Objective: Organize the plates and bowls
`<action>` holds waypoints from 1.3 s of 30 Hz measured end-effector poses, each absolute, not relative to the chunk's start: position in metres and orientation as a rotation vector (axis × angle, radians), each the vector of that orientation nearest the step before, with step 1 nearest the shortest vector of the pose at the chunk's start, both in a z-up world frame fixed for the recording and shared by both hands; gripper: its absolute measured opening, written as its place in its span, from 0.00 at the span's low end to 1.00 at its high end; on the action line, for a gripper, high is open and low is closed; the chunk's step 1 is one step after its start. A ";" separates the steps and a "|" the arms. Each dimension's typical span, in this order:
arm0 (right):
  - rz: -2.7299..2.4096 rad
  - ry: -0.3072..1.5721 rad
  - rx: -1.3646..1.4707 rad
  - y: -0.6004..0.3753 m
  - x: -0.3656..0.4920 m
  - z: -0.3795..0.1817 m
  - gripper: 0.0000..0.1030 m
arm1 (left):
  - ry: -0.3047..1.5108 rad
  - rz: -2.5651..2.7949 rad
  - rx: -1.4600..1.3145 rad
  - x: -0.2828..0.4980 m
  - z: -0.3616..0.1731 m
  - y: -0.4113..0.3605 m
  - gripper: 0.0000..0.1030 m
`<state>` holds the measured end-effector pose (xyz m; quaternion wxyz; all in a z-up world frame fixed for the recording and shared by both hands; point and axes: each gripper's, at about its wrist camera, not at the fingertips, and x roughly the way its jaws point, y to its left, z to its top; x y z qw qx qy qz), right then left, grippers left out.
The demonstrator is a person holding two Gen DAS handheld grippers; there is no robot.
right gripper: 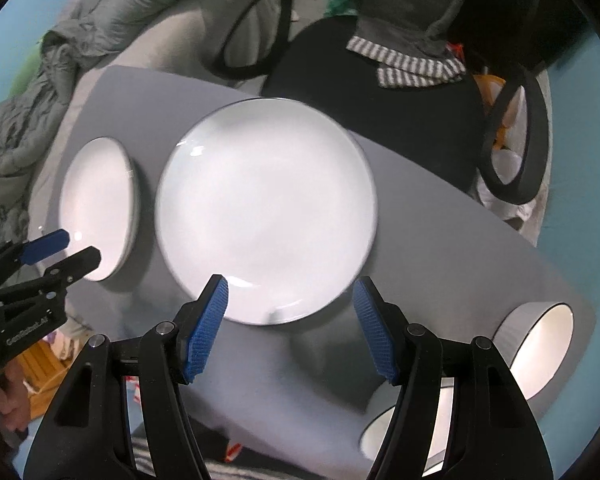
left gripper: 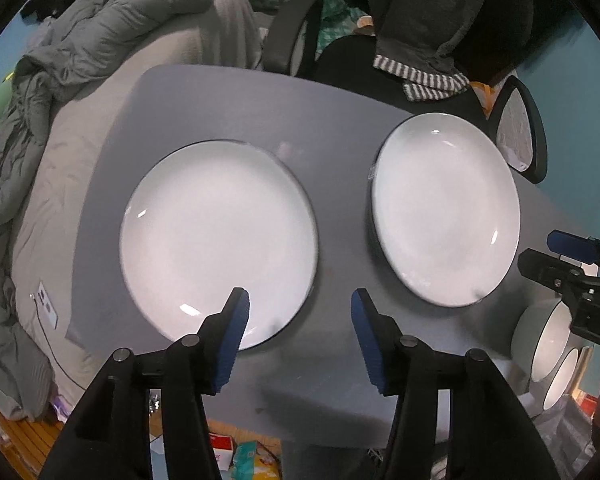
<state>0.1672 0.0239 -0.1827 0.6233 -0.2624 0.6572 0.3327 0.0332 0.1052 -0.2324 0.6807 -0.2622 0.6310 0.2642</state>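
Two white plates with dark rims lie on a grey table (left gripper: 332, 128). The left plate (left gripper: 219, 240) also shows in the right wrist view (right gripper: 99, 208); the right plate (left gripper: 444, 208) fills the middle there (right gripper: 267, 208). Two white bowls (left gripper: 548, 340) (left gripper: 562, 376) stand at the table's right end, also in the right wrist view (right gripper: 536, 348) (right gripper: 384, 428). My left gripper (left gripper: 300, 308) is open and empty above the left plate's near edge. My right gripper (right gripper: 289, 294) is open and empty above the right plate's near edge.
A black office chair (left gripper: 360, 68) draped with grey clothes stands behind the table. A bed with a grey quilt (left gripper: 79, 92) lies to the left. Boxes and packets (left gripper: 235, 456) lie on the floor below the table's near edge.
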 end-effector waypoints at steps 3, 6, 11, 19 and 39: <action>0.805 1.504 -0.593 0.032 0.150 -0.176 0.64 | 1.397 0.582 -0.621 0.015 -0.227 0.114 0.60; 0.839 1.515 -0.576 0.039 0.134 -0.173 0.64 | 1.391 0.581 -0.638 -0.001 -0.224 0.124 0.63; 0.875 1.548 -0.556 0.055 0.109 -0.178 0.64 | 1.399 0.591 -0.611 -0.023 -0.223 0.147 0.63; 0.859 1.610 -0.453 0.081 0.083 -0.195 0.64 | 1.405 0.519 -0.614 -0.049 -0.241 0.193 0.66; 0.692 1.667 -0.309 0.115 0.052 -0.254 0.64 | 1.490 0.332 -0.555 -0.042 -0.298 0.273 0.66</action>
